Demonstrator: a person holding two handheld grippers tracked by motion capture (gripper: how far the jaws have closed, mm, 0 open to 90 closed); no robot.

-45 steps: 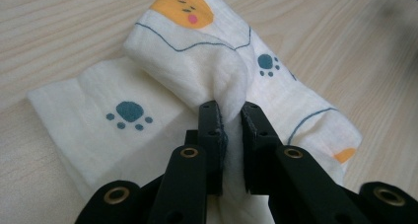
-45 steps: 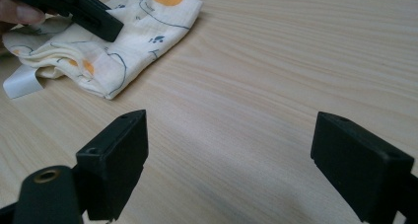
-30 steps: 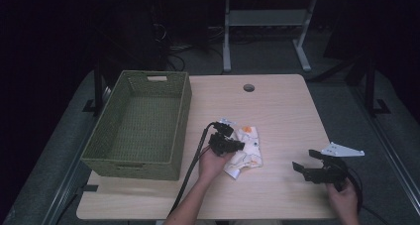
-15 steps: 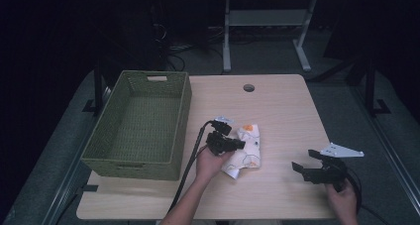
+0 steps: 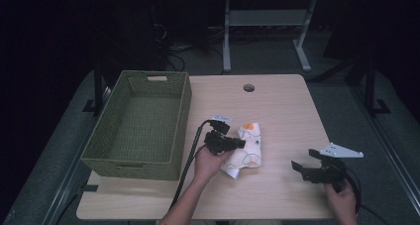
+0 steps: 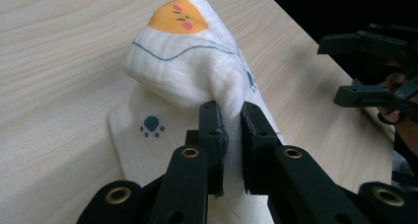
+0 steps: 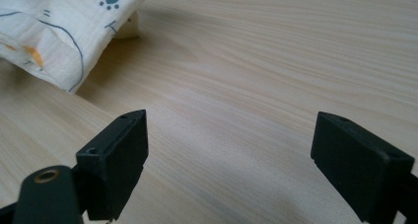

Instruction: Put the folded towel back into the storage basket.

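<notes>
Cloth (image 6: 187, 71) fold pinched in left claw (image 6: 230, 130), mid-table.

Pale wood tabletop (image 5: 287, 111) with round hole near far edge, green woven basket (image 5: 141, 126) along left edge, printed white cloth (image 5: 247, 148) near middle

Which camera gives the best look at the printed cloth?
The left gripper view: the printed cloth is close, pinched between jaws. The high view shows it small; the right gripper view catches one corner.

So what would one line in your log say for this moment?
left tool: shut on cloth, lifting a fold | right tool: open, over bare table | basket: nothing inside
</notes>
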